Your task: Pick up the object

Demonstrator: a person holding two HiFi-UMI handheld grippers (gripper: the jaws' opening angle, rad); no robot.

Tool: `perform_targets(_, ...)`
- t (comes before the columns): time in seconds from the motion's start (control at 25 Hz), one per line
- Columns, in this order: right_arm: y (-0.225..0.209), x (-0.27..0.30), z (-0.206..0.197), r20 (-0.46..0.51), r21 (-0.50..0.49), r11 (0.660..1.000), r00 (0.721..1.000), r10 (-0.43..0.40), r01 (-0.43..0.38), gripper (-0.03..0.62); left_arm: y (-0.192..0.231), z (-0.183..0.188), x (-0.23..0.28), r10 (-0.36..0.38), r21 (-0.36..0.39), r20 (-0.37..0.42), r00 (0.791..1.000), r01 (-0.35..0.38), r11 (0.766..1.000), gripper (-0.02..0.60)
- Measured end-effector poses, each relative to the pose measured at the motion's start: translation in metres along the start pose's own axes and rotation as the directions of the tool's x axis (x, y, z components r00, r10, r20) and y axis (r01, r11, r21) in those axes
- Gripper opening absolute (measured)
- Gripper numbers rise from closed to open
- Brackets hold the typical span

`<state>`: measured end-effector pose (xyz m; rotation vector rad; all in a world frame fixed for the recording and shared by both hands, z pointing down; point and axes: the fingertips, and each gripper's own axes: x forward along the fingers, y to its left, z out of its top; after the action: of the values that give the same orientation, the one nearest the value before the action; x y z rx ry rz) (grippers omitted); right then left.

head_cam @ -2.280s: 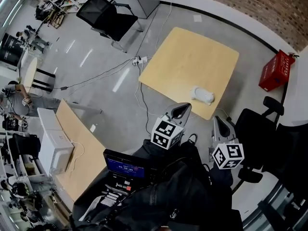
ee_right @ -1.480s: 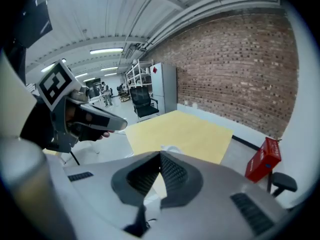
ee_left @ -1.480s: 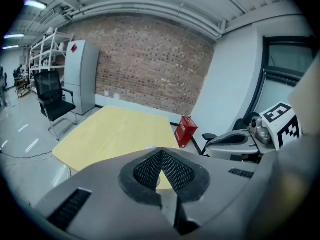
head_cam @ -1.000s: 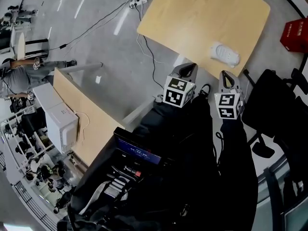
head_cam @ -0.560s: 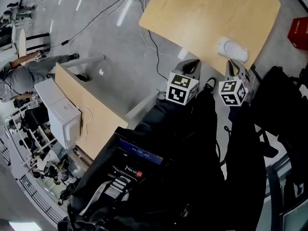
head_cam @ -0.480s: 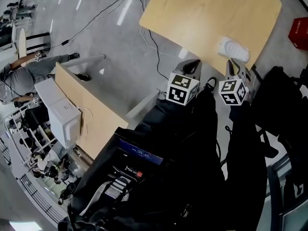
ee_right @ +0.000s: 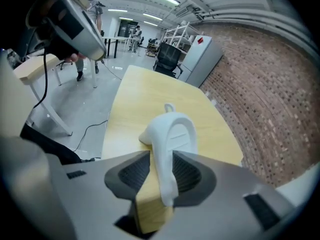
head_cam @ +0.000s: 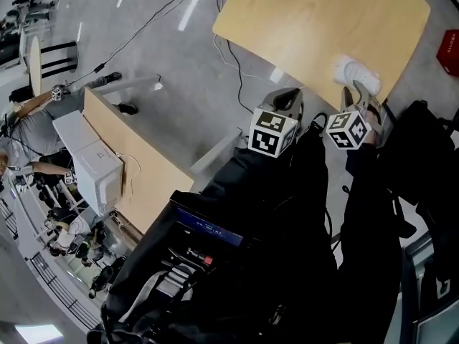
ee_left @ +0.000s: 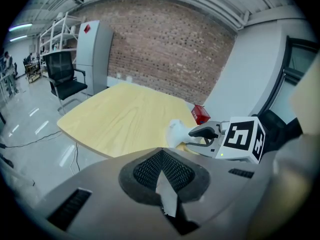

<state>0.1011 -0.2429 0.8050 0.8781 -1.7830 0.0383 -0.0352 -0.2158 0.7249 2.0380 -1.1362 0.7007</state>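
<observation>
A white shoe-shaped object (head_cam: 356,71) lies near the front edge of the pale wooden table (head_cam: 315,20). My right gripper (head_cam: 358,92) reaches over that edge. In the right gripper view its jaws are opening, with the white object (ee_right: 170,134) between them. The object lies close against the right pad and a gap shows on the left. The right gripper (ee_right: 161,171) does not press on it. My left gripper (head_cam: 287,97) hangs just short of the table edge, shut and holding nothing. In the left gripper view the object (ee_left: 176,131) shows beyond the left gripper (ee_left: 161,166).
A red crate (head_cam: 450,45) sits on the floor right of the table. A black office chair (ee_left: 65,76) and a grey cabinet (ee_left: 95,49) stand behind the table. A second wooden table (head_cam: 136,170) with a white box (head_cam: 97,174) is at left. Cables (head_cam: 229,56) trail over the floor.
My right gripper has moved forward to the table edge and its jaws have spread around the white object. The left gripper has come up close to the table edge.
</observation>
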Motion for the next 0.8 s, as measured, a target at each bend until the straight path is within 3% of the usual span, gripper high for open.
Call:
perform_targets(0.28,-0.001,0.01,0.002,-0.03,-0.077,0.99,0.992,-0.121,0.118,0.127,0.007,-0.01,-0.004,0.006,-0.001,-0.016,1.0,-0.006,1.0,-0.002)
perform_targets(0.52,-0.008,0.01,0.002,-0.035,-0.138,0.947,0.954,-0.299,0.292,0.129,0.011,-0.019,-0.009,0.011,0.008,-0.036,0.999,-0.011,1.0,-0.002)
perform_targets(0.8,-0.018,-0.002,-0.003,-0.024,-0.087,0.943,0.946,-0.325,0.322,0.112,0.01,-0.017,-0.011,0.01,0.021,-0.036,0.999,-0.009,1.0,-0.002)
